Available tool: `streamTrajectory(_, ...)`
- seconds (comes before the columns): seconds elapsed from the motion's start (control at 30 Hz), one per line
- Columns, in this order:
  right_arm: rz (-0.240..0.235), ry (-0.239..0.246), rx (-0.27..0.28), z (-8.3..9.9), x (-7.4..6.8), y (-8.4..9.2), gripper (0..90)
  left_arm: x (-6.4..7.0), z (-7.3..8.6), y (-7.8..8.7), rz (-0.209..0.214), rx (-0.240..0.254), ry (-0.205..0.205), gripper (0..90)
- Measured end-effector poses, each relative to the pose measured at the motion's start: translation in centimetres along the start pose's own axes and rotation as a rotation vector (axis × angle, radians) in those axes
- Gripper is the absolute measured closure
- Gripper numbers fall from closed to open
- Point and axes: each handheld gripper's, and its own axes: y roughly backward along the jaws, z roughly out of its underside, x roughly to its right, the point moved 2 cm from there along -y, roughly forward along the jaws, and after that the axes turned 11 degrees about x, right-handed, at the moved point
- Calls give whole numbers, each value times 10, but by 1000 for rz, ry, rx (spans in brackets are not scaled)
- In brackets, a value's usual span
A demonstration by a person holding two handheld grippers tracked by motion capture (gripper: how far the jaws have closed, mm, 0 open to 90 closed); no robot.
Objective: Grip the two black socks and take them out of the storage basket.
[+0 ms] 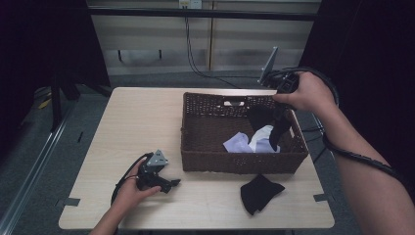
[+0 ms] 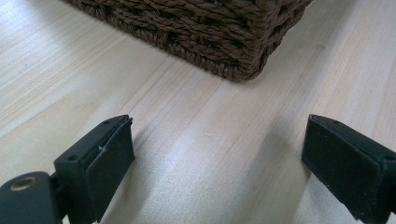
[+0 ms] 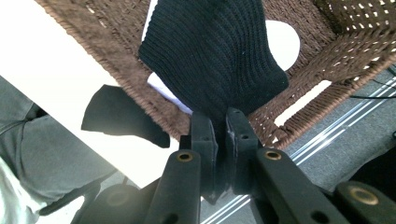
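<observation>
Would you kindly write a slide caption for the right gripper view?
Right tool clamps a black knit cloth hanging over the wicker basket.

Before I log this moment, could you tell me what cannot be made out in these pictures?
- High view: part of the white cloth in the wicker basket is covered by the black knit cloth hanging from the right gripper.
- Right gripper view: the black cloth on the table is partly behind the basket wall.
- Left gripper view: the basket is cut off by the top edge; its inside cannot be seen.
</observation>
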Motion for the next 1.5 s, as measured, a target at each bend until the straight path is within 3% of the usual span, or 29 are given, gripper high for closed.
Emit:
streamTrajectory(0.37, 15, 68, 18, -2, -28, 43, 836, 0, 0, 0, -3, 3, 1, 85)
streamTrajectory(0.4, 17, 95, 30, -2, -30, 47, 836, 0, 0, 0, -4, 3, 1, 85)
streamTrajectory(0.5, 23, 99, 28, 0, -40, 57, 836, 0, 0, 0, -4, 2, 1, 85)
streamTrajectory(0.57, 15, 140, 32, 2, -48, 62, 835, 0, 0, 0, -4, 3, 1, 85)
streamTrajectory(1.07, -50, 255, 39, 19, -97, 57, 832, 0, 0, 0, -1, -1, 0, 85)
streamTrajectory(1.4, -35, 315, 34, 25, -118, 69, 829, 0, 0, 0, -4, 5, 1, 85)
streamTrajectory(1.5, -52, 327, 37, 25, -123, 69, 829, 0, 0, 0, 0, 0, 0, 85)
